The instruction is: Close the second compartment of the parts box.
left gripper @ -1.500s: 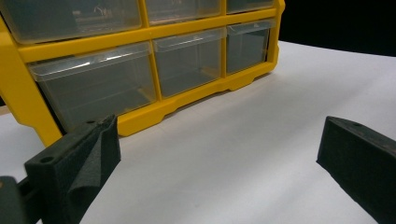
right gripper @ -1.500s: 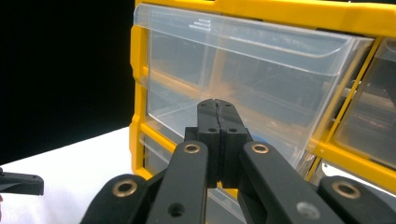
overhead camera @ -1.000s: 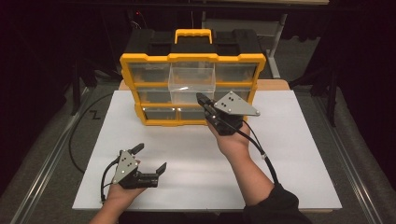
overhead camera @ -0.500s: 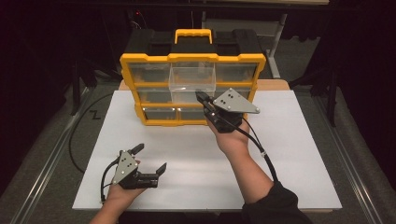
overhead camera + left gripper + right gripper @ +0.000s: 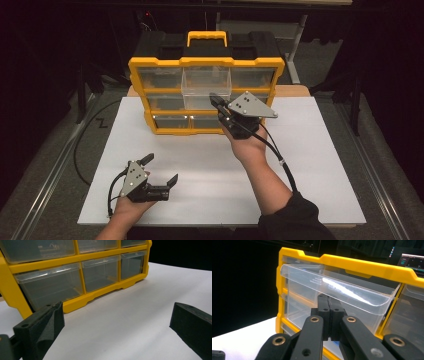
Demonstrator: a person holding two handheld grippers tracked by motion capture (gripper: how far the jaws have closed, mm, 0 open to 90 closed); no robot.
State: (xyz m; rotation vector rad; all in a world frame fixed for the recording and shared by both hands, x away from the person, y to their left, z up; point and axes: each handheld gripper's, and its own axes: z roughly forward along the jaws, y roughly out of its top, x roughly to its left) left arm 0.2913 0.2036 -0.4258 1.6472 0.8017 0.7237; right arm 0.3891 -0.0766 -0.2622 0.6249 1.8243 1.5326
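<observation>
— Where does our clear drawer [image 5: 206, 88] sit right now?

— In the top row, middle bay of the yellow organizer [image 5: 207, 63], at the far side of the white table [image 5: 310, 150]. It sticks out of the frame toward us, well past its neighbours. In the right gripper view its curved lip [image 5: 332, 287] runs crosswise just above and beyond our jaws.

— And which way does it lie from the right gripper [image 5: 216, 100]?

— Straight ahead, slightly up and to the left in the high view. The drawer's long axis runs front to back, in line with the way the gripper points, so we judge that any push or pull should go along that line.

— Are we holding it?

— The jaws are pressed flat together, tips right at the drawer's front wall under the lip. We see nothing pinched between them; whether they touch the plastic we cannot tell.

— The left gripper [image 5: 161, 171]?

— Spread wide, resting low near the table's front edge, well apart from the organizer. The right hand is much the nearer.
</observation>
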